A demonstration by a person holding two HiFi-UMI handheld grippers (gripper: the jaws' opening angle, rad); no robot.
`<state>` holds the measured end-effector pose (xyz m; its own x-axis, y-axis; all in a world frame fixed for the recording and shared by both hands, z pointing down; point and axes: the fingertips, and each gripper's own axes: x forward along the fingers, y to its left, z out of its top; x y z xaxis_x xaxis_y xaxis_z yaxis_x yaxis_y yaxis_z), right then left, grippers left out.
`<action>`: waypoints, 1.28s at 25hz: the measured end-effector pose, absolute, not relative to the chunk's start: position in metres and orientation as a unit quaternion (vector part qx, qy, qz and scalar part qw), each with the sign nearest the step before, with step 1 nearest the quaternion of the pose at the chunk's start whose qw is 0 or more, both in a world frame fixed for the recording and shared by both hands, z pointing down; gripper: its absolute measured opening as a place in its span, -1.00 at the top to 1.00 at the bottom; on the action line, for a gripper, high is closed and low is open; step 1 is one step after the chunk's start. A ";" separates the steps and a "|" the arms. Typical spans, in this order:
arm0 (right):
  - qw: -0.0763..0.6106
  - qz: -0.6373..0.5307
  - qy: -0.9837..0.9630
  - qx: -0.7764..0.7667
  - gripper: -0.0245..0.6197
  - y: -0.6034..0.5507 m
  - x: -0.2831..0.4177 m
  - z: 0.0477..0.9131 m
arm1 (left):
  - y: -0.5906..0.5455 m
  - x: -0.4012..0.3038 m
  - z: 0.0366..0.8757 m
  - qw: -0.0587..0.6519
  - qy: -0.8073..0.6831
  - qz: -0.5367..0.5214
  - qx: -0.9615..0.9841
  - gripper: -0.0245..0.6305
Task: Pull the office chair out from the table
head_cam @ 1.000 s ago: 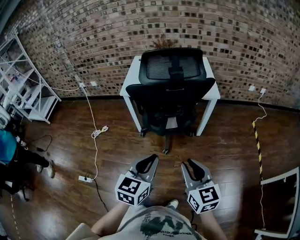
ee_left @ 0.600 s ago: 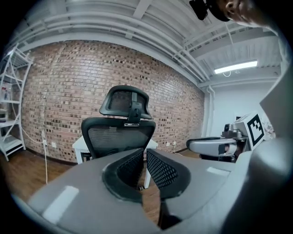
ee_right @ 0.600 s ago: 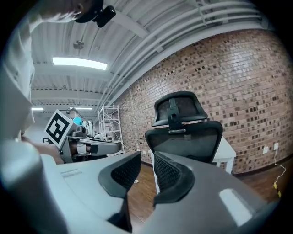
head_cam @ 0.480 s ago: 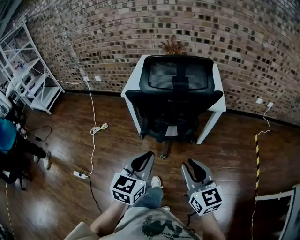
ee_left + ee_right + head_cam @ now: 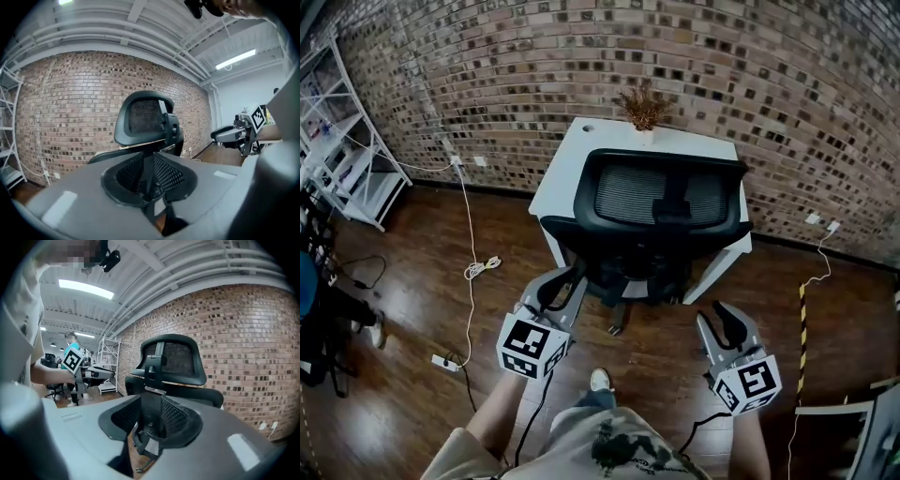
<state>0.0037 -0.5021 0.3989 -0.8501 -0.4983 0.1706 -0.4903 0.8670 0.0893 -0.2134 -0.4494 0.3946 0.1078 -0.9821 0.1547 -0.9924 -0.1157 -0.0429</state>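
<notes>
The black mesh-backed office chair [image 5: 666,199] is tucked under the white table [image 5: 567,159] against the brick wall, its back toward me. My left gripper [image 5: 569,277] reaches out by the chair's left side, just short of it; its jaws are opening, only a narrow slit apart, with nothing in them. My right gripper [image 5: 719,314] hovers off the chair's right rear, apart from it, jaws opening and holding nothing. The left gripper view looks past the left gripper [image 5: 151,161] to the chair [image 5: 143,117]. The right gripper view shows the right gripper [image 5: 152,404] below the chair [image 5: 173,357].
A dried plant [image 5: 643,107] stands on the table's far edge. White shelving [image 5: 347,164] is at the far left, with a cable [image 5: 473,267] and power strip [image 5: 442,361] on the wood floor. Striped tape [image 5: 800,319] runs at the right. A person's legs [image 5: 342,323] show at left.
I have stepped closer to the chair. Both grippers moved forward and spread apart, the left one coming up beside the chair's left side, and both sets of jaws have parted a little.
</notes>
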 end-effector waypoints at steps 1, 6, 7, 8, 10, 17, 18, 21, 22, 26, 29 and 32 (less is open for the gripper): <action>0.100 -0.031 -0.960 0.260 0.54 -0.515 0.002 0.395 | -0.458 -0.224 0.392 0.029 -0.663 0.078 0.744 0.71; 0.132 -0.084 -0.952 0.265 0.43 -0.570 -0.006 0.380 | -0.496 -0.269 0.387 -0.004 -0.651 0.120 0.750 0.61; 0.141 -0.096 -0.949 0.266 0.41 -0.579 -0.005 0.379 | -0.501 -0.278 0.388 -0.013 -0.649 0.130 0.749 0.60; 0.152 -0.109 -0.945 0.268 0.39 -0.588 -0.004 0.379 | -0.506 -0.286 0.389 -0.022 -0.648 0.138 0.749 0.60; 0.174 -0.130 -0.938 0.271 0.35 -0.603 -0.003 0.380 | -0.513 -0.299 0.392 -0.031 -0.643 0.148 0.751 0.60; 0.220 -0.172 -0.928 0.246 0.20 -0.649 -0.001 0.398 | -0.527 -0.301 0.412 -0.053 -0.598 0.227 0.767 0.31; 0.232 -0.179 -0.926 0.238 0.18 -0.657 0.002 0.400 | -0.531 -0.298 0.417 -0.058 -0.592 0.246 0.766 0.25; 0.268 -0.208 -0.915 0.217 0.14 -0.681 0.014 0.405 | -0.545 -0.293 0.431 -0.069 -0.582 0.299 0.753 0.09; 0.280 -0.220 -0.911 0.207 0.14 -0.690 0.016 0.406 | -0.550 -0.292 0.433 -0.071 -0.582 0.312 0.748 0.08; 0.320 -0.265 -0.898 0.144 0.11 -0.721 0.010 0.417 | -0.559 -0.294 0.438 -0.048 -0.578 0.331 0.744 -0.02; 0.337 -0.275 -0.895 0.099 0.11 -0.728 0.007 0.423 | -0.565 -0.292 0.443 -0.030 -0.563 0.344 0.751 -0.01; 0.340 -0.270 -0.899 0.052 0.08 -0.729 0.002 0.425 | -0.567 -0.290 0.446 -0.030 -0.560 0.368 0.741 -0.02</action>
